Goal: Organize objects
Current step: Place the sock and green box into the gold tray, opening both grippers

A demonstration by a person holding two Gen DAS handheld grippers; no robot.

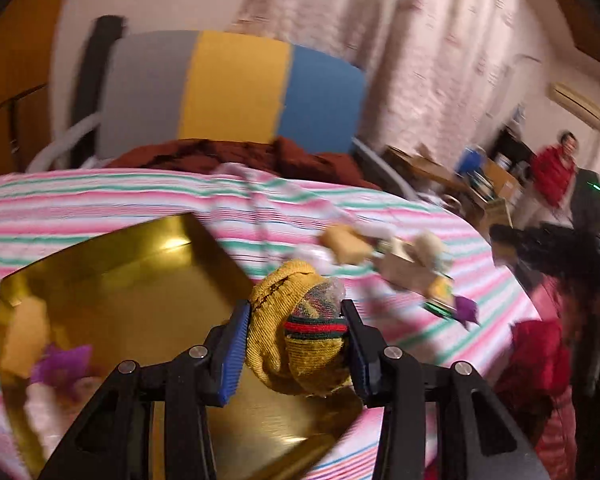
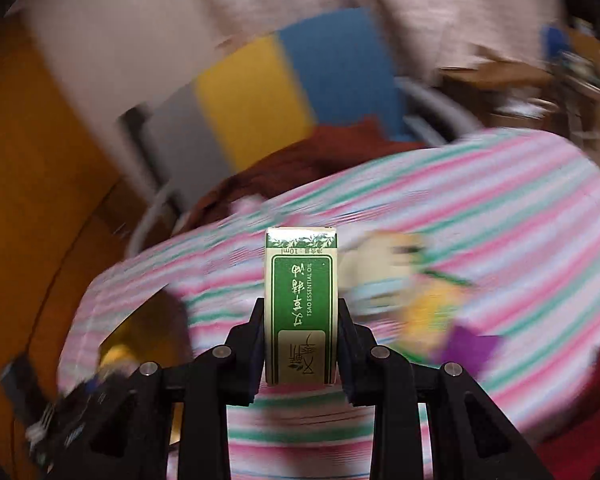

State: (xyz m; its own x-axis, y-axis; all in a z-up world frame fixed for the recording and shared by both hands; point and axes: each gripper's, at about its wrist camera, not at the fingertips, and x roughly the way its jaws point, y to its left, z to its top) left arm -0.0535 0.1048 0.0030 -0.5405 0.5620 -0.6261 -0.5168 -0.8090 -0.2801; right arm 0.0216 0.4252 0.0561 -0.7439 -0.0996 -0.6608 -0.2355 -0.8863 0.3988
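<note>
My left gripper (image 1: pixel 296 340) is shut on a yellow knitted sock (image 1: pixel 292 320) with a red and green band and a crinkly plastic piece at its top. It hangs over the right edge of a gold tray (image 1: pixel 140 272) on the striped cloth. In the tray's left part lie a purple wrapper (image 1: pixel 62 364) and pale items, all blurred. My right gripper (image 2: pixel 300 344) is shut on a green and cream essential oil box (image 2: pixel 300 308), held upright above the striped cloth. A blurred heap of small objects (image 2: pixel 412 292) lies just right of the box, and the heap (image 1: pixel 404 264) lies right of the tray in the left wrist view.
The pink, green and white striped cloth (image 1: pixel 100 200) covers a rounded surface. Behind it sit a dark red blanket (image 1: pixel 228 156) and a grey, yellow and blue panel (image 1: pixel 236 88). A person in red (image 1: pixel 552 168) stands at the far right near cluttered boxes. An orange cabinet (image 2: pixel 32 184) is at left.
</note>
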